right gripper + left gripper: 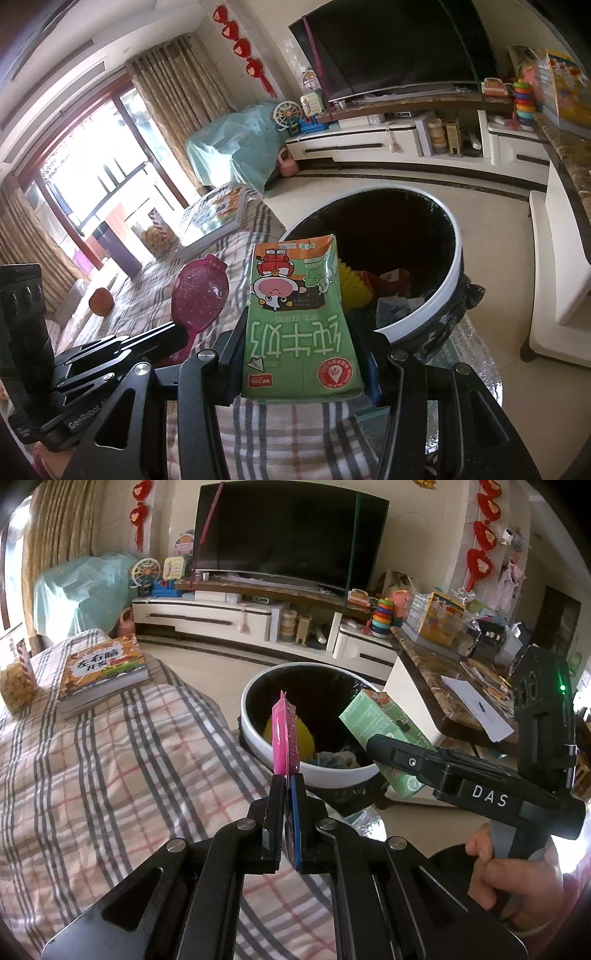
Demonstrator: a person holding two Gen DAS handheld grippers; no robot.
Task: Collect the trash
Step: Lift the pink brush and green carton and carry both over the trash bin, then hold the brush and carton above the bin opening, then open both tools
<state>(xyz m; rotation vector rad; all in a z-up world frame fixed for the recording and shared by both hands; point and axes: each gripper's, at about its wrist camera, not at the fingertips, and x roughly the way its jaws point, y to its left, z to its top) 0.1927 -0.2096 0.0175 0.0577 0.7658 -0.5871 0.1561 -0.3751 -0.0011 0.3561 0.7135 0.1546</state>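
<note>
L gripper [287, 786] pinching pink wrapper [284, 734], edge-on near bin [332, 771] rim. R gripper [301, 325] clamped on green milk carton [295, 314], prob. just short of bin, above plaid blanket [110, 757].

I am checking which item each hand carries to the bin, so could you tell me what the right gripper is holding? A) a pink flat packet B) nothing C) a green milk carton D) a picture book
C: in the right wrist view the green milk carton sits clamped between the right gripper's fingers, near the trash bin; the pink packet is in the left gripper.
</note>
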